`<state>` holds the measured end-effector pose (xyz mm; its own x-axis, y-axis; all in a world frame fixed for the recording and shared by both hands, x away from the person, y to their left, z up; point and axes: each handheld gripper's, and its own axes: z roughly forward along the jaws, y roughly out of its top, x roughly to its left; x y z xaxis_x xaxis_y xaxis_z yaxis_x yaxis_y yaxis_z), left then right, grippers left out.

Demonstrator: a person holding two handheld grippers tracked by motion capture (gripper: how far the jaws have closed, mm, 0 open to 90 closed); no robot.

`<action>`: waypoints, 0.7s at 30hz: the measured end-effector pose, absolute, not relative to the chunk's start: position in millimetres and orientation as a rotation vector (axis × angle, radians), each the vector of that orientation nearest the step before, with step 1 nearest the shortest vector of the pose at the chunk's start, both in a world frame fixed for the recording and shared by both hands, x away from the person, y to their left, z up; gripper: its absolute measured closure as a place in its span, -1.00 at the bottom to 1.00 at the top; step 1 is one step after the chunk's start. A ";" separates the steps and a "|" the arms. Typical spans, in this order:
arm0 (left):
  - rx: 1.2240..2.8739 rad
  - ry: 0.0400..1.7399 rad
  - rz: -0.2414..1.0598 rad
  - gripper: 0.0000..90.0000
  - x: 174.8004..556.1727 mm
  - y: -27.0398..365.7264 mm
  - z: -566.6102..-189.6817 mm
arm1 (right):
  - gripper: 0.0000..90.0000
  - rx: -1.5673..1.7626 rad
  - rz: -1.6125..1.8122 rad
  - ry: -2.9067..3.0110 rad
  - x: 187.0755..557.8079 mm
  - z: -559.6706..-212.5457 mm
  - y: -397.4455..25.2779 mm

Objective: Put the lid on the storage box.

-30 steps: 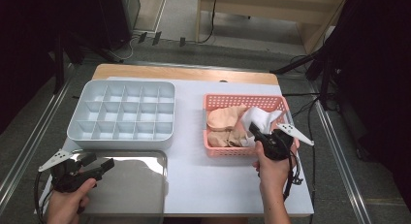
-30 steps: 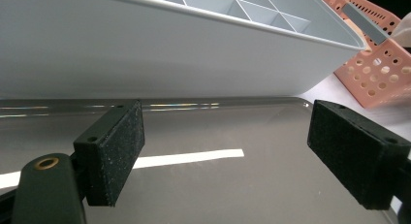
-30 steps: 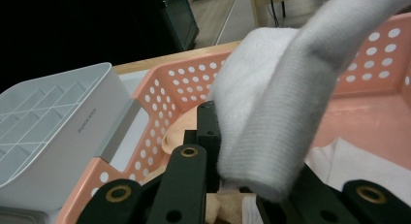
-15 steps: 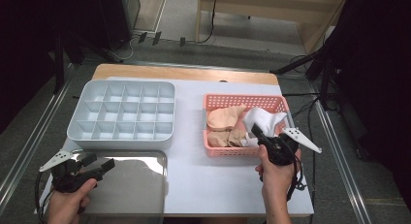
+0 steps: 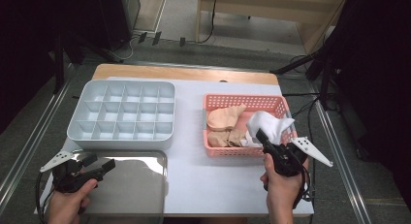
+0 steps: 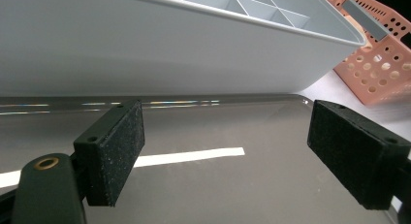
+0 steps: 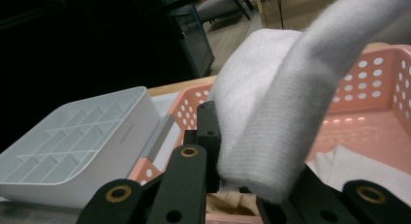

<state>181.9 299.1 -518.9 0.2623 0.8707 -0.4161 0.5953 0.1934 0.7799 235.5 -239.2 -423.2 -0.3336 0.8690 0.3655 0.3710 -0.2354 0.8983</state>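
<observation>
A white sock [image 5: 268, 125] hangs over the near right corner of the pink basket [image 5: 246, 102], and my right gripper [image 5: 260, 135] is shut on it. In the right gripper view the white sock [image 7: 276, 103] drapes thickly over the jaws. Tan socks [image 5: 224, 121] lie in the basket's left half. My left gripper [image 5: 107, 165] is open and holds nothing, low over the metal tray [image 5: 135, 185] at the front left. The left gripper view has the open left gripper [image 6: 228, 151] facing the wall of the white divided box [image 6: 160, 49].
The white divided box [image 5: 123, 115] with several empty compartments stands at the back left. The white table top [image 5: 218, 185] lies bare between tray and basket. Cables [image 5: 310, 107] trail past the table's right edge.
My right gripper has pulled back toward the person and lifted slightly, drawing the white sock up over the basket's near right rim. The left gripper has stayed put.
</observation>
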 end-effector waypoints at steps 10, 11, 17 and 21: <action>1.509 1.433 0.330 -0.68 181.9 297.5 -519.1 | 0.90 1.457 1.647 1.620 200.5 -414.6 -239.9; 1.507 1.432 0.331 -0.68 181.7 297.3 -519.0 | 0.90 1.456 1.644 1.623 198.0 -415.8 -239.4; 1.506 1.430 0.331 -0.68 181.2 296.2 -518.4 | 0.90 1.467 1.656 1.661 177.7 -432.5 -231.5; 1.515 1.425 0.332 -0.68 181.2 296.1 -518.6 | 0.90 1.477 1.645 1.699 167.1 -446.7 -224.2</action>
